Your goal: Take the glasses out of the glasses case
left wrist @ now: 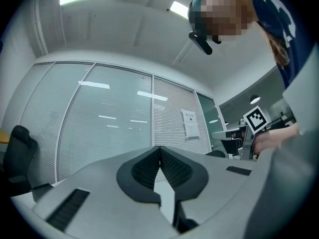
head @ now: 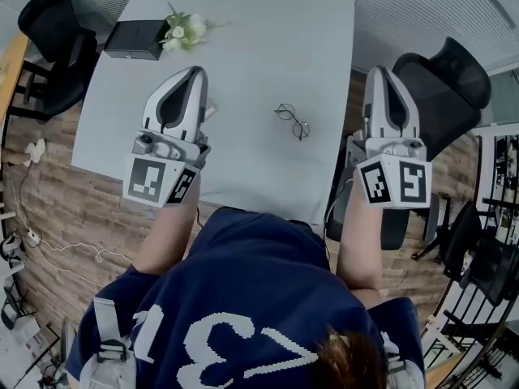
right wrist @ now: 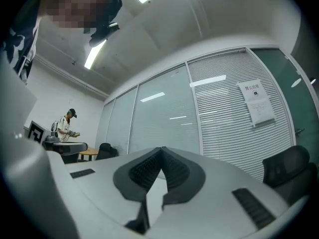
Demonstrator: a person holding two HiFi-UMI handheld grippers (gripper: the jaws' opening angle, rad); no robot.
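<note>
While the person holds both claws raised over the pale table (head: 243,47), the left claw (head: 197,71) has its jaws pressed together, tips meeting with nothing between them, as its own view shows against a wall of glass panels and blinds. The right claw (head: 379,71) is likewise pressed together and empty, its dark ribbed pads (right wrist: 149,169) touching at the tip. Between the two claws, roughly midway and well apart from each, the glasses (head: 292,121) lie on the bare tabletop, a thin wire frame with round lenses. Beyond the left claw's tip and off to its left, the black glasses case (head: 136,39) sits at the table's far corner; whether its lid is open cannot be told. A small bunch of white flowers (head: 182,29) lies just beside the case, on the side nearer the left claw. Outside the right claw stands a black office chair (head: 442,79); another chair (head: 53,47) stands outside the left claw, past the case.
</note>
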